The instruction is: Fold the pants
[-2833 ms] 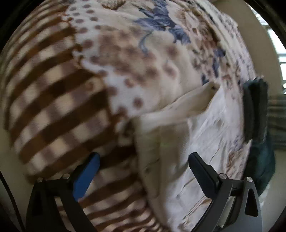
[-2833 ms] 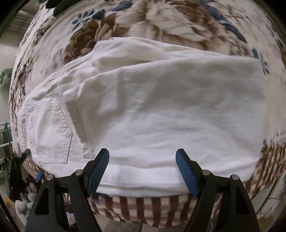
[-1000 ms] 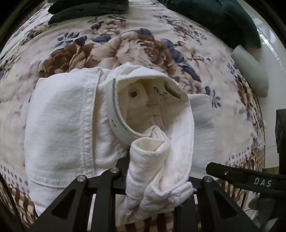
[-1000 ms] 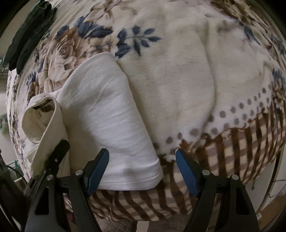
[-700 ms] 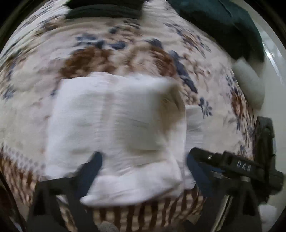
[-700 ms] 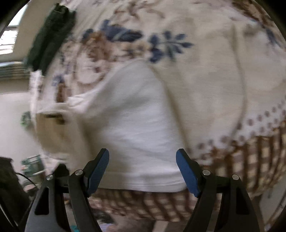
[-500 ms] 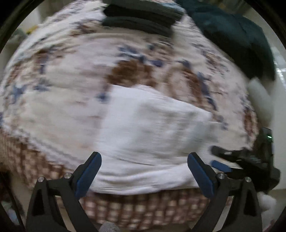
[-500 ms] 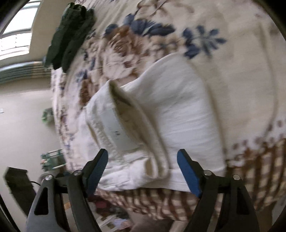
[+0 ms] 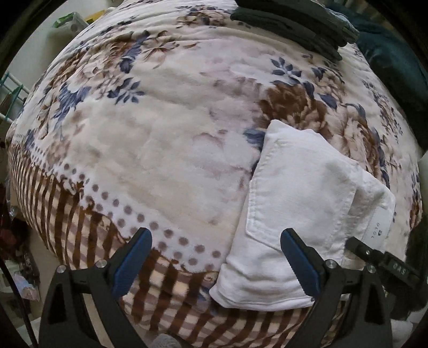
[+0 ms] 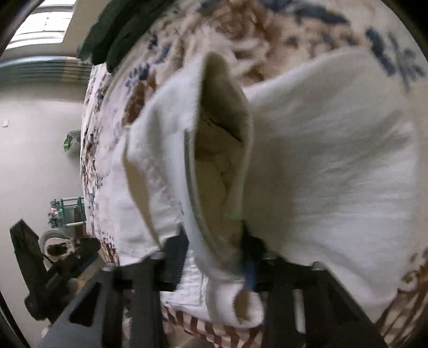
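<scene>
The white pants (image 9: 307,203) lie folded into a thick packet on the floral blanket (image 9: 160,150), at the lower right of the left wrist view. My left gripper (image 9: 216,257) is open and empty, held to the left of the packet, with its right finger over the packet's near edge. In the right wrist view my right gripper (image 10: 214,262) is shut on the waistband end of the pants (image 10: 321,166), which bulges open between the fingers. The right gripper also shows at the lower right of the left wrist view (image 9: 385,265).
A stack of dark folded clothes (image 9: 291,18) lies at the far side of the bed, with a dark green cloth (image 9: 396,53) beside it. The blanket's brown striped border (image 9: 80,219) hangs over the near bed edge. Room clutter shows beyond the bed's left side (image 10: 67,208).
My left gripper let go of the waistband, opened and swung left off the pants. My right gripper moved in onto the waistband end and shut on it.
</scene>
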